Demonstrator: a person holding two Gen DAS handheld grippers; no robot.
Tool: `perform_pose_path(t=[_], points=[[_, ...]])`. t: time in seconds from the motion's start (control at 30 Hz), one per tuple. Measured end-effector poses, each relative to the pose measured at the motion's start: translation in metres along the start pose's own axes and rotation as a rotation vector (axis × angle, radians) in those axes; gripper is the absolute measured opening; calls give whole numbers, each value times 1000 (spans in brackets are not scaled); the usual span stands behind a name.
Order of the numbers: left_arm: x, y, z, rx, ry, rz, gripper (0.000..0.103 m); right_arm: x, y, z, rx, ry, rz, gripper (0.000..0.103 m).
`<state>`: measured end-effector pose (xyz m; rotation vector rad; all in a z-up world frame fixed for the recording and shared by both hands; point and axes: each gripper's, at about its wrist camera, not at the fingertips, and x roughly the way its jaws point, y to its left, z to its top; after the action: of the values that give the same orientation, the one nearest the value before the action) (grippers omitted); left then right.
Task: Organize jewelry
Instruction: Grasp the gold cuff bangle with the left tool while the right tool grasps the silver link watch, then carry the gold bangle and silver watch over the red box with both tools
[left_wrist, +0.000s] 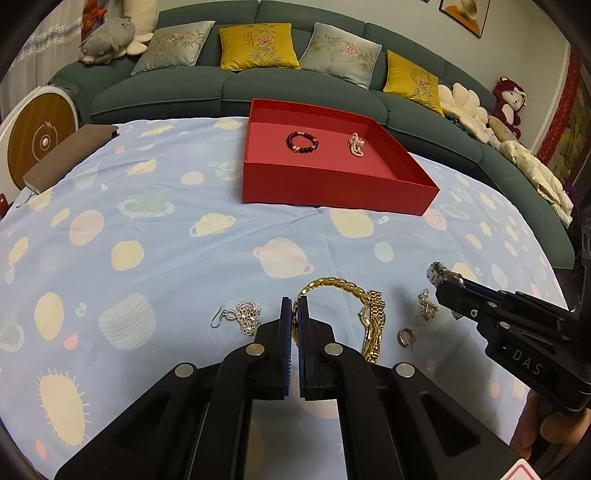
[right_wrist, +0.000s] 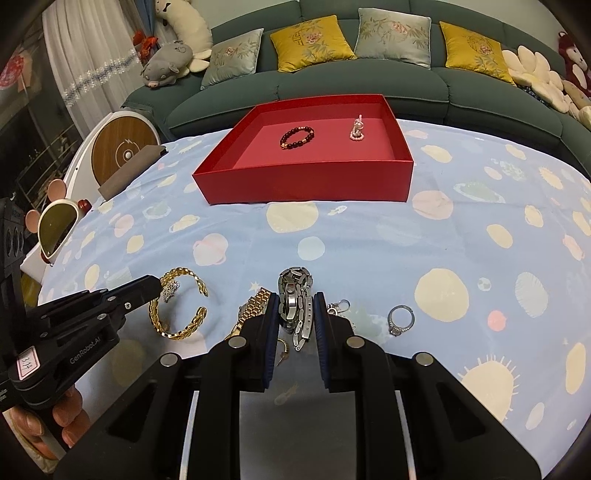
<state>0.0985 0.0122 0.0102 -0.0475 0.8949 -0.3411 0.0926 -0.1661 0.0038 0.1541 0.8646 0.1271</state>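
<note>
Our left gripper (left_wrist: 294, 314) reaches low over the table, jaws nearly shut on the gold chain-link cuff bracelet (left_wrist: 334, 286). Our right gripper (right_wrist: 295, 314) angles down, jaws clamping the silver metal-band watch (right_wrist: 293, 295).

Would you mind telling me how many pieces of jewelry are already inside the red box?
2. A dark beaded bracelet lies left of centre in the red box, and a pink pearl piece lies to its right, apart from it. The near wall could hide something small.

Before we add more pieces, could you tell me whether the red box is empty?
Not empty: the red box holds a dark beaded bracelet and a pink pearl piece.
</note>
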Motion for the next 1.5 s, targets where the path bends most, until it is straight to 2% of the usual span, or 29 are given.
perform_pose_path(t=[0.43,0.9,1.13,1.33,1.5], points=[[-16,-12,23,-5,-42,-18,0,-11,5,16,4,-51,15,18],[-24,-16,50,-3,-91,9,0,-19,5,31,3,-98,10,18],[-21,-21,97,29,-127,15,0,-20,-9,63,10,-113,-10,18],[10,-9,146,14,-135,24,0,-4,-24,108,-2,-147,-30,18],[52,-4,163,39,-104,75,1,33,-38,133,11,-133,-56,18]])
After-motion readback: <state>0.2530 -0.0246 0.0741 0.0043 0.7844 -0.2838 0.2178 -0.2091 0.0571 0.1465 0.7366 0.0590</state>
